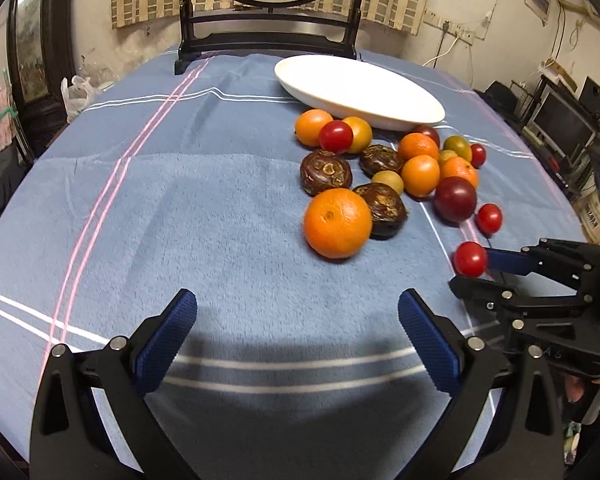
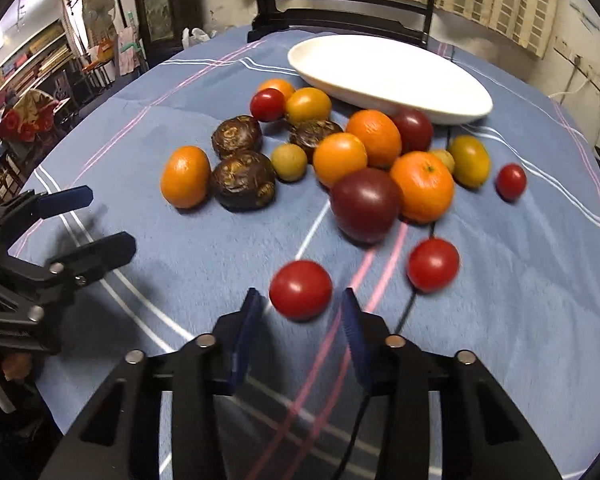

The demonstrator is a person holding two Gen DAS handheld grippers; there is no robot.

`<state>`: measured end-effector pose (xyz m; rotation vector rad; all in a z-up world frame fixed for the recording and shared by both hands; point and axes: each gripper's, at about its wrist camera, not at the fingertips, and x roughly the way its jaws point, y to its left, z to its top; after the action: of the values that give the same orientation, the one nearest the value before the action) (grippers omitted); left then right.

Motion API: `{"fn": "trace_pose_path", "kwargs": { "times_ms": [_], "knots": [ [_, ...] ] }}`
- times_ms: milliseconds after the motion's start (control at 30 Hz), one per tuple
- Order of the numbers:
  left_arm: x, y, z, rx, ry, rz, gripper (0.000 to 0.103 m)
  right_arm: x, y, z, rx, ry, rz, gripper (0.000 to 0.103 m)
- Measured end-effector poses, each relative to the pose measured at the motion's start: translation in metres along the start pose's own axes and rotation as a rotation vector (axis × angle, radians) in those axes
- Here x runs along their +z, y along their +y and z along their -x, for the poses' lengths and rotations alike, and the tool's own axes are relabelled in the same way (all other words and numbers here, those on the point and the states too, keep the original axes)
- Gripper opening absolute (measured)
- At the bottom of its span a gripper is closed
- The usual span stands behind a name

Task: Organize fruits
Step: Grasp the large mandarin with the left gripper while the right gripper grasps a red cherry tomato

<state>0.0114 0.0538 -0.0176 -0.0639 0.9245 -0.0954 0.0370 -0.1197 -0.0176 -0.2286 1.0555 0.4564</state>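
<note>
A pile of fruit lies on the blue cloth: oranges (image 1: 337, 223), red cherry tomatoes, dark plums (image 2: 365, 205), brown water chestnuts (image 2: 243, 180) and small yellow-green fruits. A white oval plate (image 1: 360, 90) stands empty behind them; it also shows in the right wrist view (image 2: 388, 76). My right gripper (image 2: 302, 300) is partly open with a red cherry tomato (image 2: 300, 290) just at its fingertips, between the blue pads, apart from them. The same tomato (image 1: 470, 259) shows in the left wrist view at the right gripper's tips (image 1: 466, 270). My left gripper (image 1: 298, 306) is open wide and empty above bare cloth.
A dark wooden screen stand (image 1: 266, 40) sits at the table's far edge behind the plate. Another cherry tomato (image 2: 433, 265) lies to the right of the right gripper. The round table's edges fall away left and right. A black cable (image 2: 404, 312) runs across the cloth.
</note>
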Motion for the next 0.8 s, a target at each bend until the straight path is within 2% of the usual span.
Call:
{"fn": "trace_pose_path", "kwargs": {
  "times_ms": [67, 233, 267, 300, 333, 367, 433, 467, 533, 667, 800],
  "knots": [
    [0.004, -0.003, -0.004, 0.001, 0.001, -0.012, 0.099, 0.002, 0.004, -0.001, -0.004, -0.01, 0.021, 0.029],
    [0.015, -0.014, -0.022, 0.032, 0.021, -0.048, 0.098, -0.003, 0.001, 0.004, 0.007, -0.044, 0.029, 0.028],
    [0.018, -0.016, -0.025, 0.028, 0.026, -0.055, 0.095, -0.006, -0.001, 0.006, 0.021, -0.049, 0.02, 0.028],
    [0.021, -0.018, -0.027, 0.017, 0.033, -0.063, 0.091, -0.008, -0.004, 0.008, 0.033, -0.054, 0.012, 0.028],
    [0.022, -0.02, -0.03, 0.008, 0.041, -0.067, 0.076, -0.01, -0.006, 0.01, 0.038, -0.055, 0.008, 0.028],
    [0.026, -0.021, -0.037, -0.005, 0.064, -0.076, 0.068, -0.012, -0.009, 0.012, 0.04, -0.057, 0.003, 0.028],
    [0.03, -0.023, -0.043, 0.018, 0.067, -0.097, 0.067, -0.013, -0.014, 0.014, 0.041, -0.062, -0.003, 0.028],
    [0.032, -0.024, -0.044, 0.022, 0.064, -0.101, 0.054, -0.014, -0.016, 0.016, 0.04, -0.063, -0.005, 0.028],
    [0.035, -0.025, -0.044, -0.003, 0.057, -0.113, 0.04, -0.017, -0.019, 0.018, 0.044, -0.066, -0.004, 0.028],
    [0.035, -0.03, -0.036, -0.011, 0.064, -0.154, 0.04, -0.014, -0.024, 0.028, 0.046, -0.089, -0.004, 0.028],
    [0.053, -0.036, -0.01, -0.052, 0.006, -0.194, 0.04, 0.006, -0.032, 0.043, 0.038, -0.148, 0.003, 0.028]
  ]
}}
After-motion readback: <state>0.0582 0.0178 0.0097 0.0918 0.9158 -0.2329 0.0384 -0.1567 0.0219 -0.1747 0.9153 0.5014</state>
